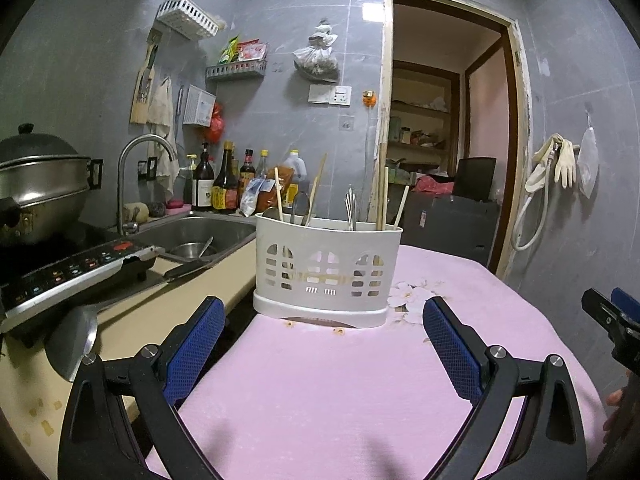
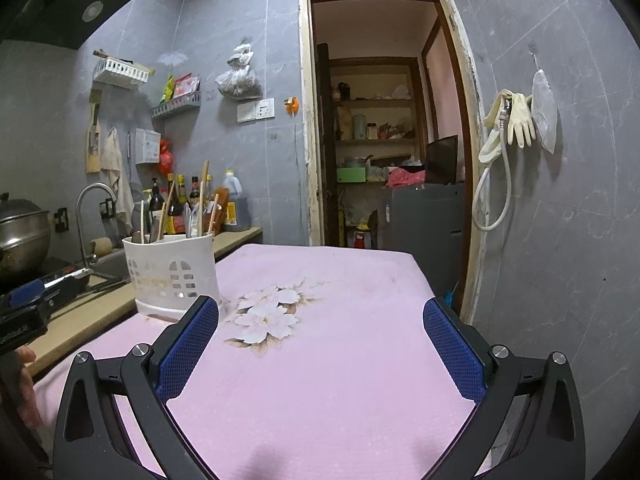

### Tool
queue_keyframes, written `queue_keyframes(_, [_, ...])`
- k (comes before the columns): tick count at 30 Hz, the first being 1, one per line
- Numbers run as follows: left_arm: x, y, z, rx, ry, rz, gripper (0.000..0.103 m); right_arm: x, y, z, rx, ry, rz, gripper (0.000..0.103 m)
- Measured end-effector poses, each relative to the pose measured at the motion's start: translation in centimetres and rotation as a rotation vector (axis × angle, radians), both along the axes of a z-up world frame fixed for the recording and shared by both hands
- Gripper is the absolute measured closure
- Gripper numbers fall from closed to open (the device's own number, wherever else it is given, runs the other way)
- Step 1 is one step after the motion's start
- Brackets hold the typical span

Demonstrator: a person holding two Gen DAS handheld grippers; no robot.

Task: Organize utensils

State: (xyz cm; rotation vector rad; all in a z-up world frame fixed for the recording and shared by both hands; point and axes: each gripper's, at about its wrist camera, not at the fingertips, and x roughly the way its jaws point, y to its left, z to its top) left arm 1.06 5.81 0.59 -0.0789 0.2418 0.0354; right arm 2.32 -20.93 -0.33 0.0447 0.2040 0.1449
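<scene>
Standing at 12 o'clock from the left gripper point(image 1: 322, 320), the white utensil holder point(image 1: 327, 270) sits near the pink surface's point(image 1: 320, 392) left edge, its long side running 9 to 3; chopsticks point(image 1: 382, 200) and spoons point upright. Both grippers' fingers spread wide, holding nothing. The right gripper point(image 2: 320, 320) faces bare cloth towards 12.

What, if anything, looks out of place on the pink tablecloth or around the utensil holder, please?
Small brownish crumbs lie on the pink tablecloth just in front of the white utensil holder. The holder itself stands upright; nothing else looks odd.
</scene>
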Motion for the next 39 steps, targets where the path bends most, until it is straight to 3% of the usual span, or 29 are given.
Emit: queue_keyframes(39, [-0.11, 0.62, 0.03, 0.003, 0.0, 0.005, 0.006, 0.06, 0.37, -0.02, -0.015, 0.01, 0.007, 0.0])
